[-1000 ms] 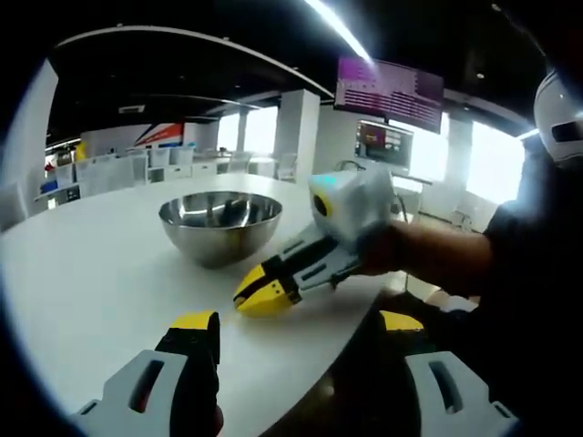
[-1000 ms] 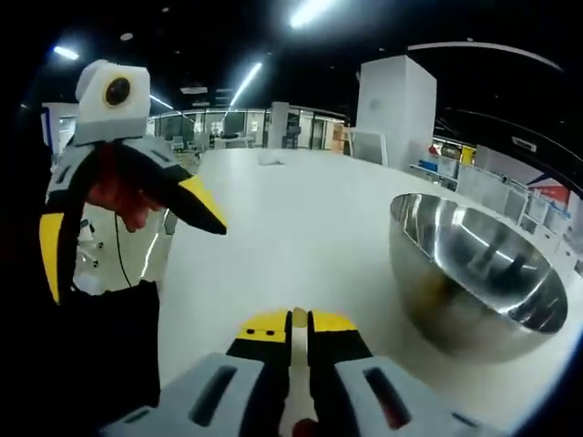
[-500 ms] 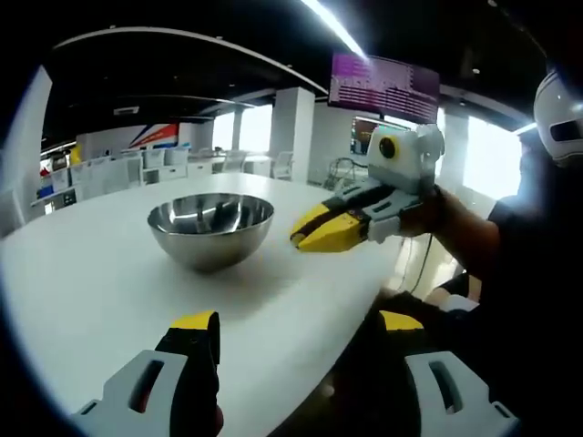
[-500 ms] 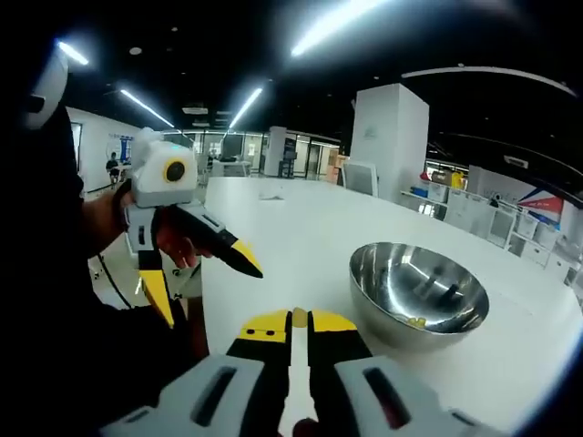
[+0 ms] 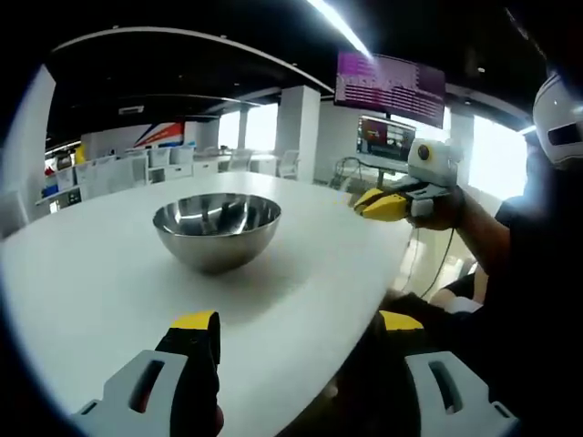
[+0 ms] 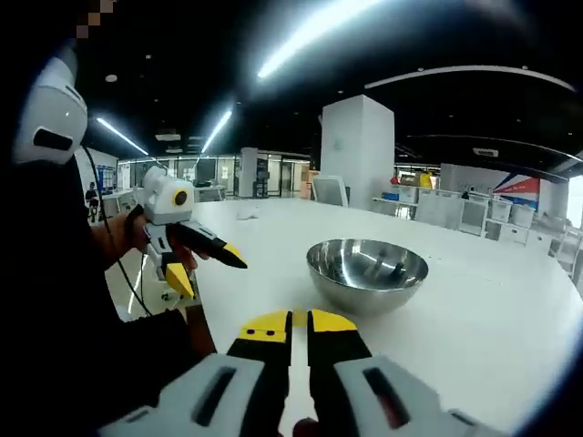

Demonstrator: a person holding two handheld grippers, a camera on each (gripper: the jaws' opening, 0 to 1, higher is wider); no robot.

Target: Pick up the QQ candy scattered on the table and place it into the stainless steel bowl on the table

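A: On the white table, what sits where?
B: The stainless steel bowl stands upright near the middle; candy in it I cannot make out.
A: The tongs?
B: The left gripper hangs off the table's edge, jaws spread wide, empty. The right gripper has jaws nearly together; a pale bit shows between the tips, candy or not I cannot tell.
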